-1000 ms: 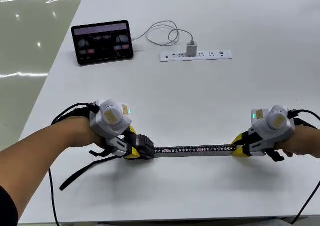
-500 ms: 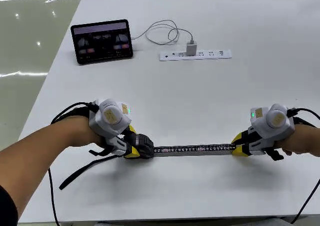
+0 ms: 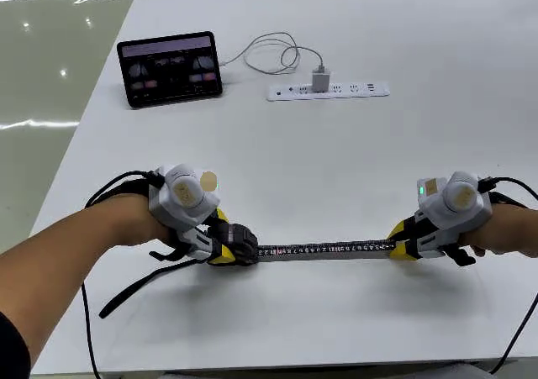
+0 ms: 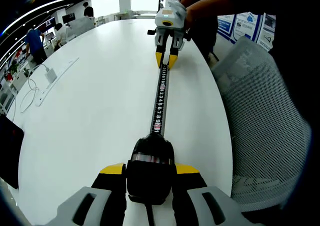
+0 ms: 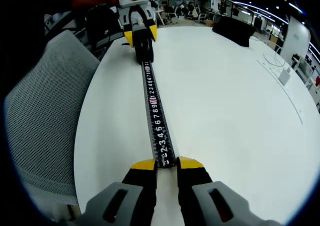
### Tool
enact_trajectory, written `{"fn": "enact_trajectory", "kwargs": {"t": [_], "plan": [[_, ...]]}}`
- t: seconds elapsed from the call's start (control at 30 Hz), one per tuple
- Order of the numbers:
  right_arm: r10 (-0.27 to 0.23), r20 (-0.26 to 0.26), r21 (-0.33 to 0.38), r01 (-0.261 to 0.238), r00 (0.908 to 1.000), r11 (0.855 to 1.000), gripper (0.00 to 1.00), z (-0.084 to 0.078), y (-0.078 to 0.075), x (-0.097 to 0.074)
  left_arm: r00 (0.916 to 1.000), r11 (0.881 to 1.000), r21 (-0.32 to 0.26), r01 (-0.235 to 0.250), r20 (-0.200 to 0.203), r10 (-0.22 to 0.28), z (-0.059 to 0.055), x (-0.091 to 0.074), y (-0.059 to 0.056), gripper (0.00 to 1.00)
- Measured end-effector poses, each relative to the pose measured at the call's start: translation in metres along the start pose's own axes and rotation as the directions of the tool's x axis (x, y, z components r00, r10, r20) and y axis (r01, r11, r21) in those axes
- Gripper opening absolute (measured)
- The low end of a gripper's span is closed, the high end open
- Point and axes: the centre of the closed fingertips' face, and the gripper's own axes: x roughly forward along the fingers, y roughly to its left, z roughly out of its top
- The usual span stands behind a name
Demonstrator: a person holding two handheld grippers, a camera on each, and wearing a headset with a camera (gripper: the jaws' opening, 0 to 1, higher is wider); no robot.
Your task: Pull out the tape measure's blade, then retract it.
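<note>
A black tape measure case [image 3: 242,245] lies near the table's front edge, held in my left gripper [image 3: 222,249], which is shut on the case [image 4: 150,168]. Its dark blade [image 3: 326,249] with white numbers runs flat along the table to my right gripper [image 3: 398,246], which is shut on the blade's tip [image 5: 165,162]. In the left gripper view the blade [image 4: 160,100] stretches away to the right gripper [image 4: 166,59]. In the right gripper view the blade [image 5: 154,113] leads back to the case [image 5: 142,44] in the left gripper [image 5: 140,35].
A tablet [image 3: 171,67] stands at the back left of the white table [image 3: 336,169]. A white power strip [image 3: 329,91] with a charger and coiled cable [image 3: 282,54] lies behind the middle. A grey mesh chair [image 4: 265,131] sits at the table's front edge.
The right gripper has shifted slightly left and up with the blade tip. The left gripper and case stay put; the blade's visible length looks about the same.
</note>
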Motion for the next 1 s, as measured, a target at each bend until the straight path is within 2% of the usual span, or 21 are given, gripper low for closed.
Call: {"fn": "enact_trajectory", "kwargs": {"t": [0.17,0.37,0.67,0.77,0.83,1.0], "plan": [[0.005,-0.006,-0.005,-0.005,1.0,1.0,0.11,0.0012,0.0024,-0.0004,1.0,1.0,0.007,0.004,0.003,-0.004,0.0007,0.0007,0.0,0.31],[0.004,-0.023,-0.043,-0.005,0.9997,0.999,0.12,0.0024,0.0052,-0.0007,0.9999,1.0,0.017,0.009,-0.009,-0.009,0.0009,0.0008,-0.0002,0.32],[0.011,-0.077,-0.073,-0.017,0.997,0.997,0.12,0.0023,0.0058,-0.0002,0.9999,1.0,0.019,0.01,-0.012,-0.01,0.0008,0.0014,-0.0007,0.33],[0.014,-0.089,-0.086,-0.021,0.9959,0.996,0.12,0.0008,0.0047,0.0001,0.9996,1.0,0.024,0.011,-0.026,-0.011,-0.0001,0.0015,-0.0005,0.33],[0.009,-0.095,-0.097,-0.019,0.9954,0.995,0.14,0.0,0.0033,0.0008,0.9986,1.0,0.027,0.006,-0.053,-0.004,-0.0043,0.0035,0.0013,0.35],[0.004,-0.093,-0.097,-0.013,0.9956,0.995,0.18,0.0005,0.0015,0.0008,0.9982,1.0,-0.003,-0.022,-0.055,0.022,-0.0045,0.0039,0.0066,0.42]]}}
